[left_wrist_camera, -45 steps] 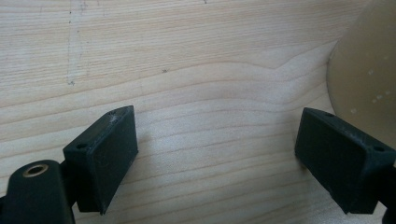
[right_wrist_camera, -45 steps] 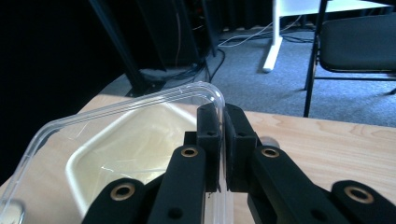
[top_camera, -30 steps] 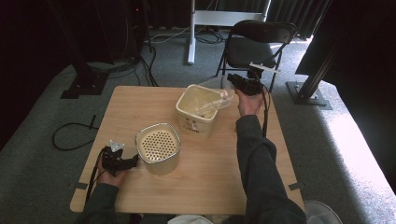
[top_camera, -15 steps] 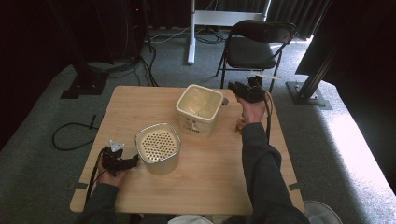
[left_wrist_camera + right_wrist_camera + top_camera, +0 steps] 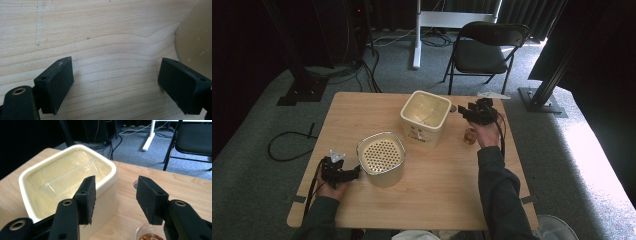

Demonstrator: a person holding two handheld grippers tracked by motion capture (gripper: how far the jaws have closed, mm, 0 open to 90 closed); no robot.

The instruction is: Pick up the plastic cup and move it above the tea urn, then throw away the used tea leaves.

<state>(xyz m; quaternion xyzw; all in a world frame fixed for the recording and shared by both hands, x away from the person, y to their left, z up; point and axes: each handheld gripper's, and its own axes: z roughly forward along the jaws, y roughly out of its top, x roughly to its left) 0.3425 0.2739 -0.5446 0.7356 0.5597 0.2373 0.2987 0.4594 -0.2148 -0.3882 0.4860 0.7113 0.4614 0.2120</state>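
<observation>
I'm working a light wooden table [image 5: 437, 200] seen from above, w/ two cream containers on it. The bigger one, a square cream bin [image 5: 426, 117], sits toward the far side, centre-right; in the right gripper view a clear plastic piece [image 5: 67, 180] lies inside it, prob. a thin lid or tray, can't tell which. Nearer me, left of centre, stands a perforated basket [image 5: 381, 157], holes across its floor. My right gripper [image 5: 472, 111] hovers just right of the bin, jaws about half apart and just been opening, nothing between them. My left gripper [image 5: 348, 172] rests by the basket's left side, jaws wide, bare tabletop between them in its own view, basket edge just past one pad. Smallest item: a small clear cup [image 5: 470, 136] w/ brownish contents, beside my right hand, near the bin. I'd judge the cup light, thin-walled, a bit slick, easy to crush or tip; best taken round the mid wall w/ a gentle squeeze, kept upright. Its contents are too small to identify, and it's cut off at the frame bottom in the right gripper view.
</observation>
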